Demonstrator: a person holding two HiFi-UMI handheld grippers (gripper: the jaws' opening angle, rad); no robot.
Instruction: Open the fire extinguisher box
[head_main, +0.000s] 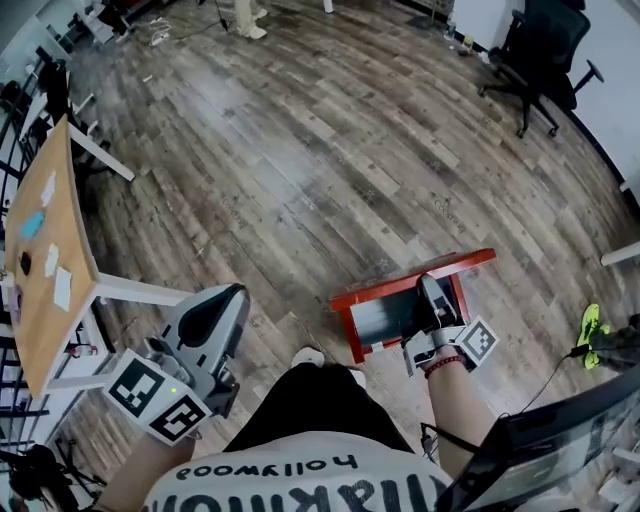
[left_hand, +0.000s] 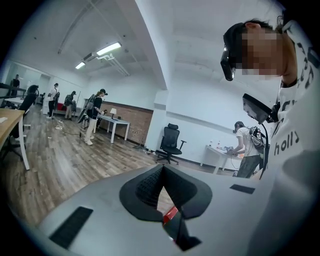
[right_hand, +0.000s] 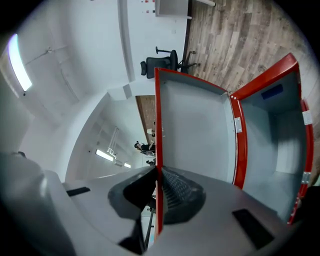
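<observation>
My right gripper's (right_hand: 156, 171) jaws pinch the door's (right_hand: 195, 130) edge between them, while my left gripper's (left_hand: 162, 172) jaws are closed on nothing; the fire extinguisher box (right_hand: 280, 140) looks partly open, so next I swing wider.

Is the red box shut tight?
No. In the right gripper view its door is swung wide open off the red box, and the right gripper pinches the door's edge.

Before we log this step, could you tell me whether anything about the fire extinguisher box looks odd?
The red box sits on the floor, its lid clamped in the right gripper; the grey interior that shows holds no extinguisher.
</observation>
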